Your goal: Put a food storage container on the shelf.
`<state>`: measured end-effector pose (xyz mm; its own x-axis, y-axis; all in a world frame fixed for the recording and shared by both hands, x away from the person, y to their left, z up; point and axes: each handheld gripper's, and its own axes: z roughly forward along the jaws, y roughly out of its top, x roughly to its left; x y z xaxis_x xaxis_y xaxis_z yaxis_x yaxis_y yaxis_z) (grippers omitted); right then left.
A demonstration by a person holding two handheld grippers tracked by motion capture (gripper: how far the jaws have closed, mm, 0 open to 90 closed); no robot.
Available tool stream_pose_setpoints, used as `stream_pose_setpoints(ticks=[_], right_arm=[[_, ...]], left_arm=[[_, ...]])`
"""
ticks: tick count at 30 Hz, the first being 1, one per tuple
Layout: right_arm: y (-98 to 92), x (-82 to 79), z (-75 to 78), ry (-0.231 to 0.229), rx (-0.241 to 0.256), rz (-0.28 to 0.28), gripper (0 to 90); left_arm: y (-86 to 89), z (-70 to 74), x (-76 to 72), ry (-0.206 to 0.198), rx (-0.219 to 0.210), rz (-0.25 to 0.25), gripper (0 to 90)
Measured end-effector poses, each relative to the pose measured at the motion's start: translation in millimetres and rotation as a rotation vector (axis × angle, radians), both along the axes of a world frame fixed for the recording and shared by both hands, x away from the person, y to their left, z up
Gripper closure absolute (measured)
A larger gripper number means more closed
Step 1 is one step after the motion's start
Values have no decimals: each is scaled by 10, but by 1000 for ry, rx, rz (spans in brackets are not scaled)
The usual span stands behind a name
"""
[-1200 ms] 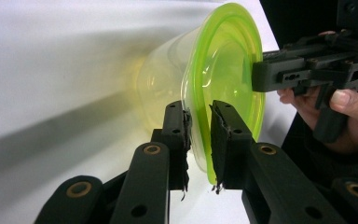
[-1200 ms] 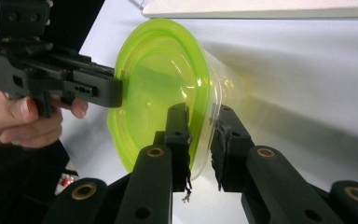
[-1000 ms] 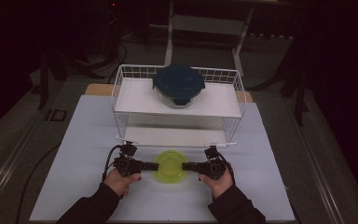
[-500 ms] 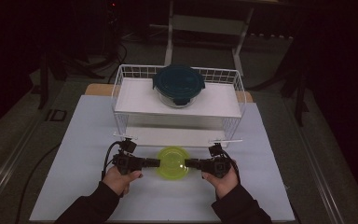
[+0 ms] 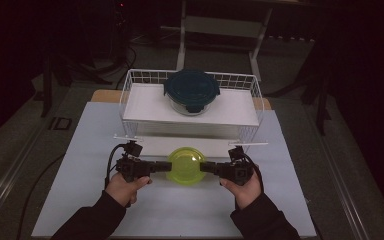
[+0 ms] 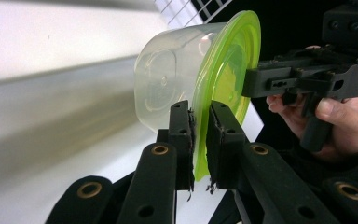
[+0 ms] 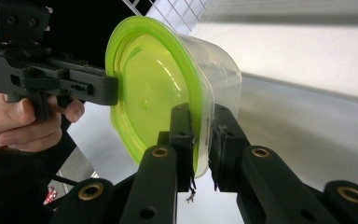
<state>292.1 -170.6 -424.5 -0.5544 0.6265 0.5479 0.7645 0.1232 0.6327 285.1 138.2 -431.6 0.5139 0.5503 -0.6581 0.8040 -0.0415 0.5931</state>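
here each gripper, left gripper and right gripper, clamps the green-lidded tub rim, hiding it.

We see a pale blue-white table under dim light, dark floor all round. At its far side stands a white wire basket on a raised white shelf; inside it sits a clear round container with a dark teal lid, upright, towards the middle. Nearer us, just in front of the shelf, a container with a yellow-green lid sits between two black grippers. The left gripper meets its left edge, the right gripper its right edge. Each is held by a hand in a dark sleeve. A cable loops from each gripper.
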Motion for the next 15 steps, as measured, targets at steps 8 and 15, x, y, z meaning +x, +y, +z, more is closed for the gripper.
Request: stream_pose_setpoints(ticks=[8, 15], right_arm=[[-4, 12, 241, -36, 19, -7, 806], [-14, 53, 481, -72, 28, -10, 806]], left_arm=[[5, 270, 32, -40, -2, -7, 807], [4, 516, 78, -75, -10, -4, 809]])
